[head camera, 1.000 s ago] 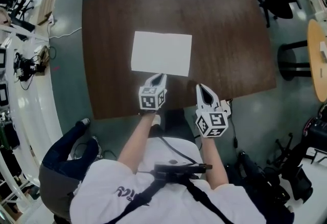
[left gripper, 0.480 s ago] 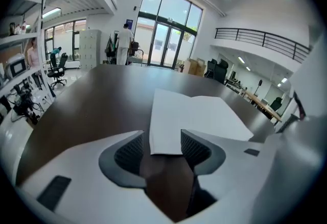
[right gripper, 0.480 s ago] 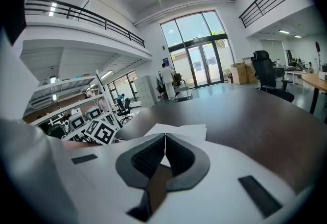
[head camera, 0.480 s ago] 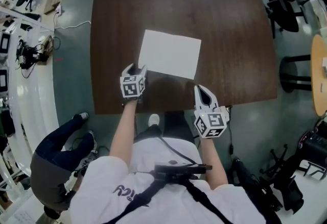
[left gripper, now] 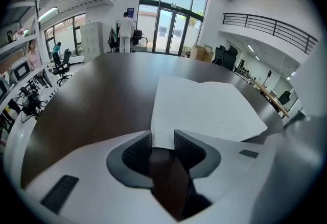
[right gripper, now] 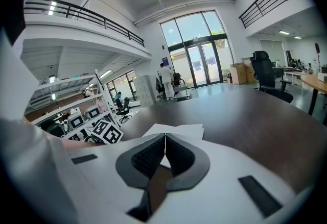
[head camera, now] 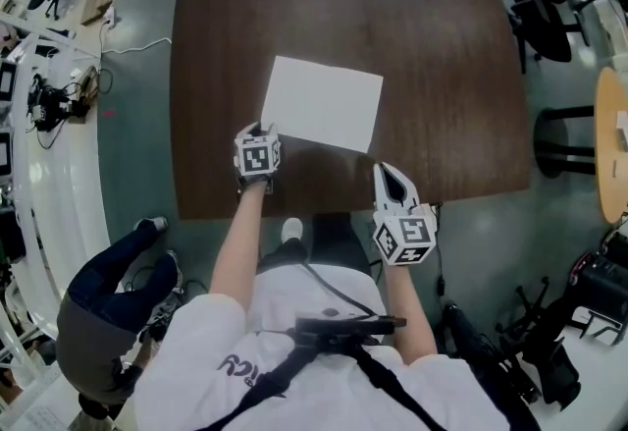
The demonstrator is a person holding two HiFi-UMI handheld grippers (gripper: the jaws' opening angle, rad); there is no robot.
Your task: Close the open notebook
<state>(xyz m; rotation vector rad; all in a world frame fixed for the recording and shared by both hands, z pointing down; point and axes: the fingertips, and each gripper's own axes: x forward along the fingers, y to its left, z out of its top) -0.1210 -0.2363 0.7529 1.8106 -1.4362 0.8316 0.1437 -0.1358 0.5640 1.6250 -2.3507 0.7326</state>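
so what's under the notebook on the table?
Only the brown table shows around the white notebook, which lies on it. The tabletop beneath its pages is covered, so anything thin there can't be seen.

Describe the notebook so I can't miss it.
Start at the dark brown table in the head view. The open notebook lies flat near its middle. It is the only thing lying on the tabletop, a blank white rectangle.

Nothing legible from here: I see blank white pages on the notebook (head camera: 322, 103), only black-and-white square patterns on the marker cubes (head camera: 256, 156), and partial shirt (head camera: 196, 360) lettering I can't read.
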